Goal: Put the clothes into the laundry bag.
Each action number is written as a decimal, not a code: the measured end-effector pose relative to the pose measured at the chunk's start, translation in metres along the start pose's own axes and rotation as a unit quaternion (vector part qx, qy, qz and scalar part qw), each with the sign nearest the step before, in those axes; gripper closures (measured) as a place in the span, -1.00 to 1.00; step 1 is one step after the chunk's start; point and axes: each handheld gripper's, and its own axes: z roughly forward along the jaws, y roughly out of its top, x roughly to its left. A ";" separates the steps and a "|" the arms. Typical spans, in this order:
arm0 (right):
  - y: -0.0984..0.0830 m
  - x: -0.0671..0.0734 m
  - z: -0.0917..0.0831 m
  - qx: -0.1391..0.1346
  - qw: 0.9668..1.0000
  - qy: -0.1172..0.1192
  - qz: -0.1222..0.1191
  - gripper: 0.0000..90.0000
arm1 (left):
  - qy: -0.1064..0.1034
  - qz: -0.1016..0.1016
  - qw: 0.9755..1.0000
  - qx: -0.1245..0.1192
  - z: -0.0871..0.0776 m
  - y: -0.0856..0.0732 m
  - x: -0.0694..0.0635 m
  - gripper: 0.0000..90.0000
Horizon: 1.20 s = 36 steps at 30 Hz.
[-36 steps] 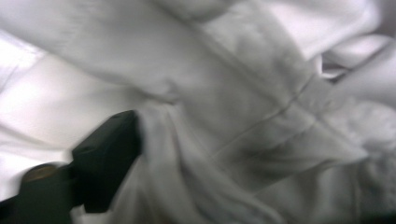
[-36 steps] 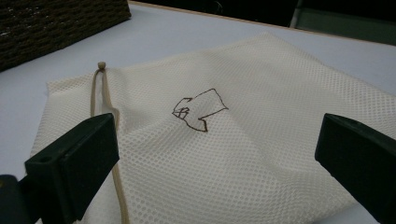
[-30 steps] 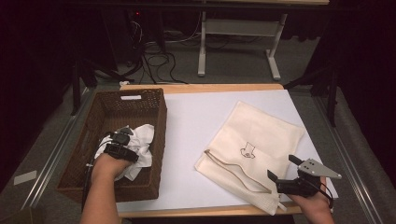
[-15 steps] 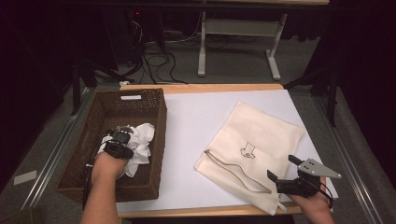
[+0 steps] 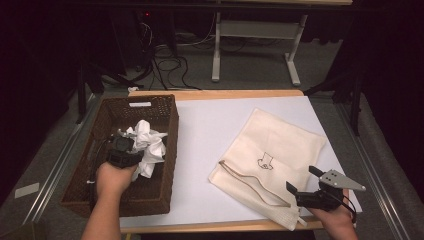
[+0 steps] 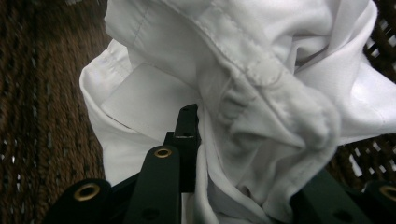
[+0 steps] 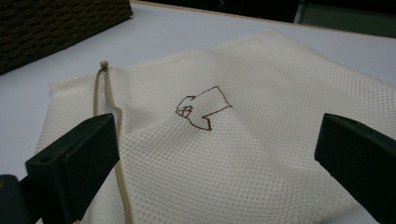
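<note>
A crumpled white cloth [image 5: 148, 148] lies in the brown wicker basket [image 5: 169, 107] at the left of the table. My left gripper [image 5: 127, 143] reaches into the basket, and its jaws have just been closing with a fold of the white cloth [image 6: 261, 70] between them. The left gripper [image 6: 247, 154] is now shut on that fold, which hides the right jaw. A cream mesh bag [image 5: 272, 150] with a small drawn figure lies flat at the right. At its near corner my right gripper [image 5: 302, 179] hovers open, its jaws wide over the mesh bag [image 7: 261, 168].
The mesh bag's tan drawstring [image 7: 105, 93] trails along its left edge, with a knot at the far end. A white sheet [image 5: 210, 130] covers the table between basket and bag. Beyond the table stand a desk frame [image 5: 255, 35] and floor cables.
The left gripper has closed on the white cloth and risen slightly, bunching the cloth upward in the basket. The right gripper has stayed where it was.
</note>
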 end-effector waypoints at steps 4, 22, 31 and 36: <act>0.000 0.000 0.000 -0.004 1.000 -0.001 -0.002 -0.99 | 0.003 -0.004 0.999 -0.036 -0.007 -0.002 0.001 0.57; 0.000 0.001 0.000 -0.007 1.000 -0.005 -0.007 -0.99 | 0.013 0.001 0.977 -0.214 -0.042 -0.014 -0.001 0.57; 0.000 0.001 -0.001 -0.012 1.000 -0.006 -0.008 -0.99 | 0.011 -0.017 0.960 -0.279 -0.054 -0.019 0.004 0.56; -0.001 0.000 -0.001 -0.013 1.000 -0.008 -0.004 -0.99 | 0.016 -0.023 0.952 -0.306 -0.063 -0.018 0.004 0.56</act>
